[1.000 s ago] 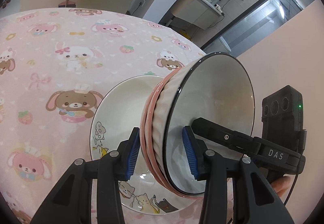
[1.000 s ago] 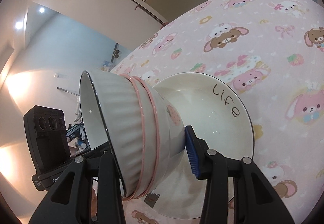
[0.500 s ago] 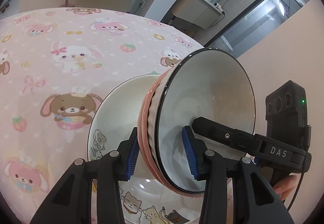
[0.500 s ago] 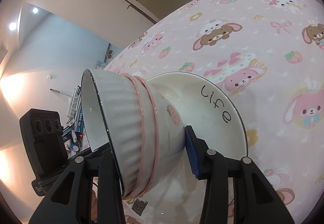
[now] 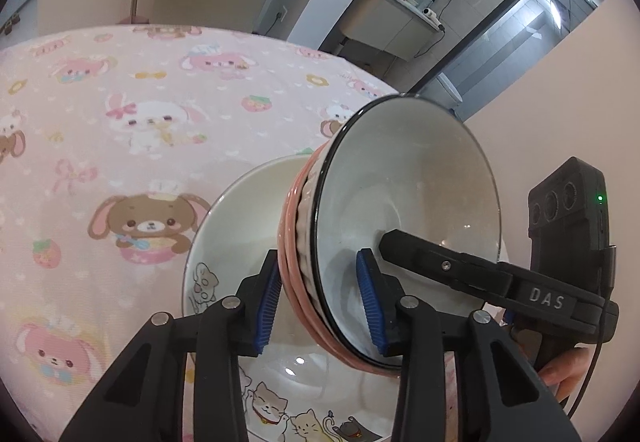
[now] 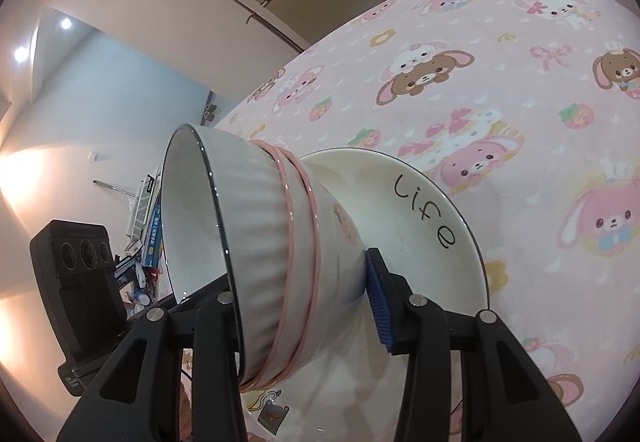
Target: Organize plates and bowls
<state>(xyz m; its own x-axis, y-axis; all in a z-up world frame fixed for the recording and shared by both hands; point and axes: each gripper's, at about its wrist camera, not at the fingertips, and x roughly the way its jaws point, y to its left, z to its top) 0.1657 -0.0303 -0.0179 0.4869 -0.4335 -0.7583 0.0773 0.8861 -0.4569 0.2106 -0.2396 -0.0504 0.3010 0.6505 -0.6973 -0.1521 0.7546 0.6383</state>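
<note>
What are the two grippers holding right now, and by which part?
Both hold the nested bowl stack, tipped sideways, clamped across its rims over the plate.

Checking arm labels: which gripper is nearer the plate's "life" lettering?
Right. The right gripper clamps the bowl stack beside the lettering; the left gripper, jaws just tightened, grips the stack's far rim.

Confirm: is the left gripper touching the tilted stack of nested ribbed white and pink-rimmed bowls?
Touching. The left wrist view shows the left gripper with its blue pads pressed on both sides of the wall of the stack of nested bowls, no gap visible.
</note>
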